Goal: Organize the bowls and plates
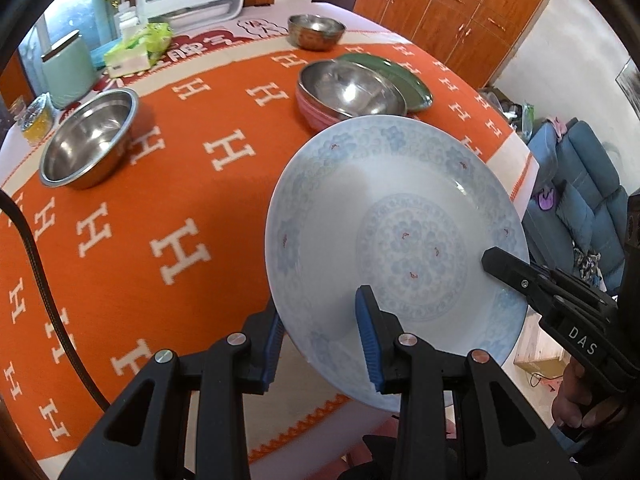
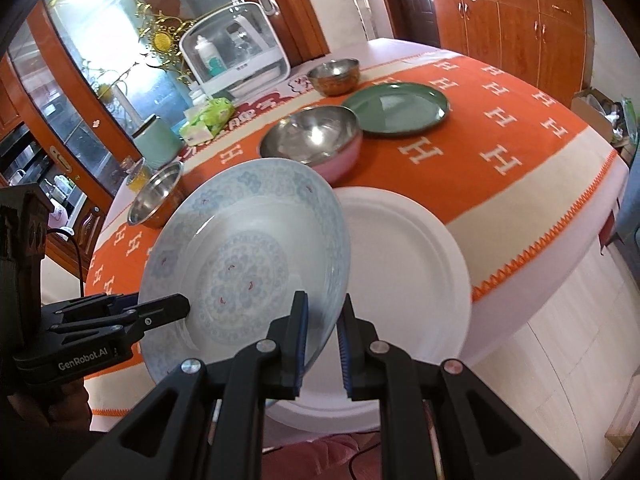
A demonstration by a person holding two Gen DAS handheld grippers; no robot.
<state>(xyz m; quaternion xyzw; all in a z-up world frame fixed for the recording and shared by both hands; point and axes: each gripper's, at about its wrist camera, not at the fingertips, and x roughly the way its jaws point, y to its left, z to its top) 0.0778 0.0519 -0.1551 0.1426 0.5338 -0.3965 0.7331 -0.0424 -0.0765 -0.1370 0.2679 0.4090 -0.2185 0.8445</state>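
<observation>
Two grippers on one blue-patterned plate [image 1: 400, 240]. My left gripper [image 1: 320, 340] jaws pinch near rim; my right gripper [image 2: 322, 344] jaws pinch opposite rim. Plate held tilted, clear of desk [image 1: 120, 220], above white plate [image 2: 408, 248] at desk edge. Beyond: pink steel bowl [image 2: 316, 136] touching green plate [image 2: 396, 108]; steel bowl [image 1: 90, 138] apart at left.

The right gripper [image 1: 502, 268] bears the white letters "DAS" on its black body. The left gripper [image 2: 182, 307] bears the white marking "GenRobot.AI" on its black body. The orange tablecloth [image 1: 168, 184] carries a repeated white letter "H" pattern. Red characters along the tablecloth's far edge are not legible.
</observation>
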